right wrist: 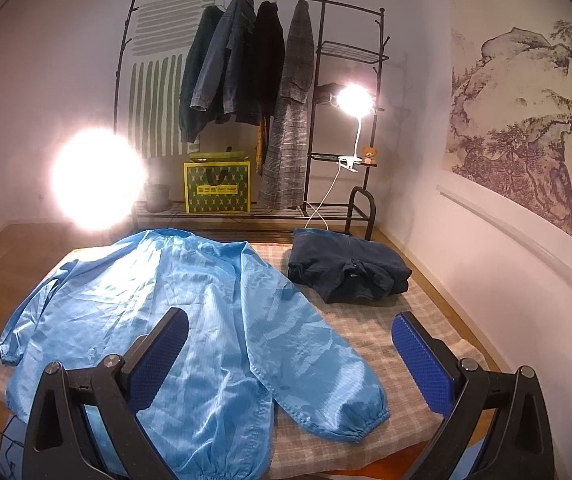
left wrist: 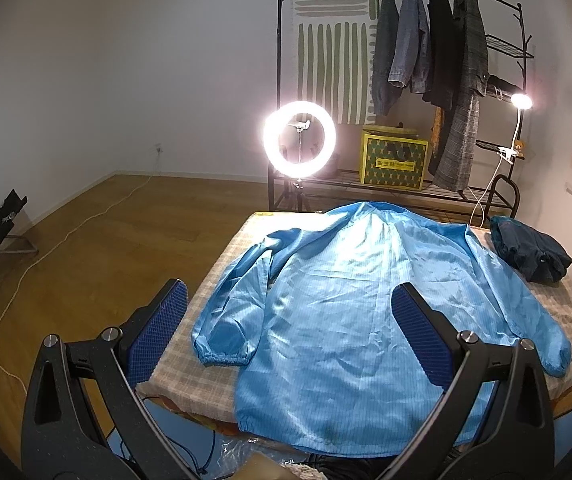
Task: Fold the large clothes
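A light blue jacket (left wrist: 345,300) (right wrist: 158,312) lies spread flat, back up, on a table with a checked cloth (left wrist: 214,272) (right wrist: 369,332); both sleeves lie out to the sides and its hem hangs over the near edge. My left gripper (left wrist: 287,304) hovers open above the jacket's lower left part, holding nothing. Over the right sleeve (right wrist: 317,364) hangs my right gripper (right wrist: 289,332), also open and empty. The blue pads (left wrist: 421,340) (right wrist: 423,356) of both are well apart.
A folded dark navy garment (left wrist: 529,252) (right wrist: 345,268) lies at the table's far right corner. Behind stand a ring light (left wrist: 298,139), a clothes rack with hanging coats (right wrist: 246,64), a yellow box (left wrist: 393,158), and a clip lamp (right wrist: 353,100). Wood floor with a cable (left wrist: 66,232) lies left.
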`<state>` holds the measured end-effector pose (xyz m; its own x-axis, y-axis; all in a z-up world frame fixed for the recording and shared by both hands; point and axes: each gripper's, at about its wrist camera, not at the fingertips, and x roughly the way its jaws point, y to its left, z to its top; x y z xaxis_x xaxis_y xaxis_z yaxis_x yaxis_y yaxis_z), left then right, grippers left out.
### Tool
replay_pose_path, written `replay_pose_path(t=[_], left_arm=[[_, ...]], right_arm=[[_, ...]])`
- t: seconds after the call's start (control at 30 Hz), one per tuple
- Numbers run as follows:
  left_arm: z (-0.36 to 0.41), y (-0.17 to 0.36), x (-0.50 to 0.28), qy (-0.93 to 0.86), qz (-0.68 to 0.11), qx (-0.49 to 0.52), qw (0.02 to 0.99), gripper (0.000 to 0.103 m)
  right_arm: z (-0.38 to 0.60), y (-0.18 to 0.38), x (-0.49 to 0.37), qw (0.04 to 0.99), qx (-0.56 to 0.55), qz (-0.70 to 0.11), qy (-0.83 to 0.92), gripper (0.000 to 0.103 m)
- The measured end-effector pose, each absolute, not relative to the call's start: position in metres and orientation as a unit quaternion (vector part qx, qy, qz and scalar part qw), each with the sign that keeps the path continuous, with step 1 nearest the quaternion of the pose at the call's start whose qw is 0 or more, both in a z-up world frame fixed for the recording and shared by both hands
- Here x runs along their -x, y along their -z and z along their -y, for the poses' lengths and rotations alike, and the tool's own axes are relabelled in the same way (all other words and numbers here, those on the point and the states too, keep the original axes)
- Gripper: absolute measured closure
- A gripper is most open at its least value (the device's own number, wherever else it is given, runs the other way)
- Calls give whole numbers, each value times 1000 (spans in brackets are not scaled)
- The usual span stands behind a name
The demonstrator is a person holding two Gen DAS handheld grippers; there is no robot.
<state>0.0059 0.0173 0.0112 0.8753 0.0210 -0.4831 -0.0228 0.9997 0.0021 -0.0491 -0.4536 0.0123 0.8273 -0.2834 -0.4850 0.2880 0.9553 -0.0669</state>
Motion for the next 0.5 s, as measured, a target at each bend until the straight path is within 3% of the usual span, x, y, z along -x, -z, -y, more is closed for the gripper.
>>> replay_pose_path(t=[0.5], left_arm=[[-22,-11,-6,-12,-250,5,968,0]], right_arm=[[450,-14,49,957,-7,-251,145,0]])
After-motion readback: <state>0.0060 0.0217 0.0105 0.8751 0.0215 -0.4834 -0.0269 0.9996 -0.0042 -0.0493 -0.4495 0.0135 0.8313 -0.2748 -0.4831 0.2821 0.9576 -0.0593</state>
